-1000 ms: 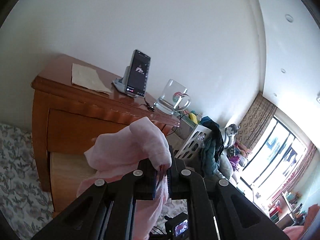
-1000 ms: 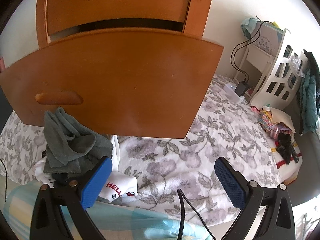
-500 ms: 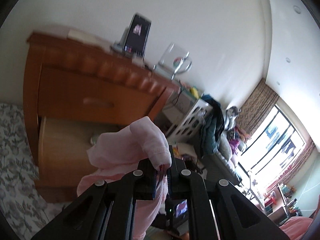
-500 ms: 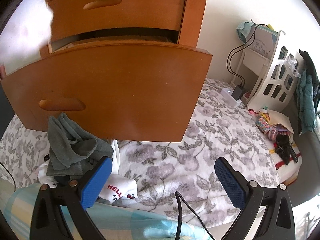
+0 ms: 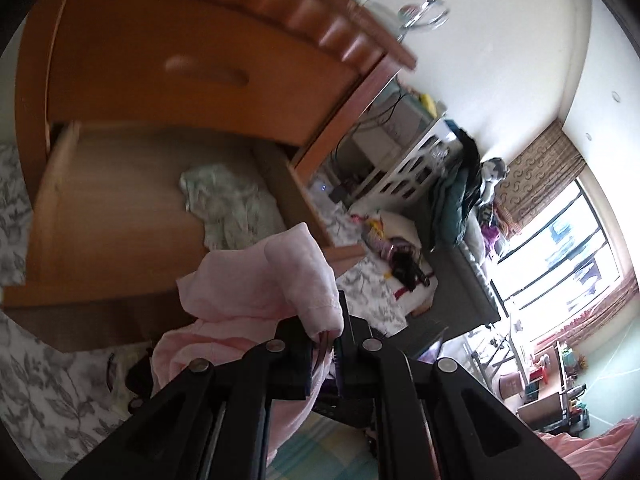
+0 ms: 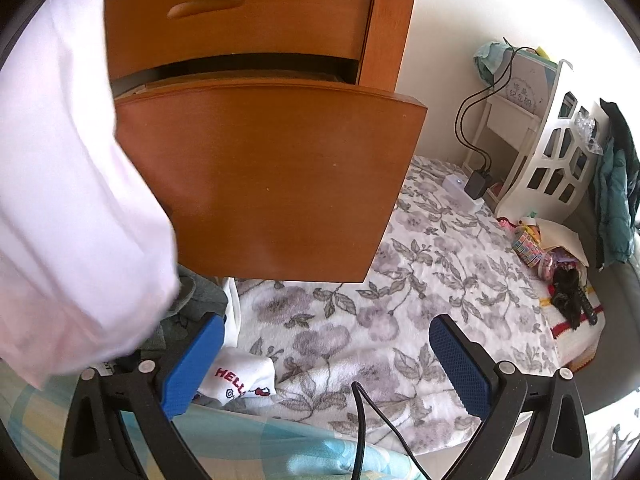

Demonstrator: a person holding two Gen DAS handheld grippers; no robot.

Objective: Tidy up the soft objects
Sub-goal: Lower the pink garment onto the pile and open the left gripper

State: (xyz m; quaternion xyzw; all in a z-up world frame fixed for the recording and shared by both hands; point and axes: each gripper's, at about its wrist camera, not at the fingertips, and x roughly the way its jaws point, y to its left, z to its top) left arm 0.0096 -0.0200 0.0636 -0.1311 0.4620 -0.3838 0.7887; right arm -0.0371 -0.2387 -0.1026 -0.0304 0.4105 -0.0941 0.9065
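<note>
The left gripper (image 5: pixel 334 344) is clamped on a pink garment (image 5: pixel 260 284) at 5 o'clock of the open drawer (image 5: pixel 120 208), while the right gripper (image 6: pixel 326 364) stands apart, empty

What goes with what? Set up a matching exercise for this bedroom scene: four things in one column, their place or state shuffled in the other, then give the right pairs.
Things:
1. pink cloth
2. pale green cloth
3. white sock
4. right gripper

Places or states:
A. lies on the flowered bedspread, red letters showing
B. open, holding nothing
C. lies inside the open drawer
D. pinched in the left gripper

Pairs: 1-D, 2-C, 3-A, 4-B
</note>
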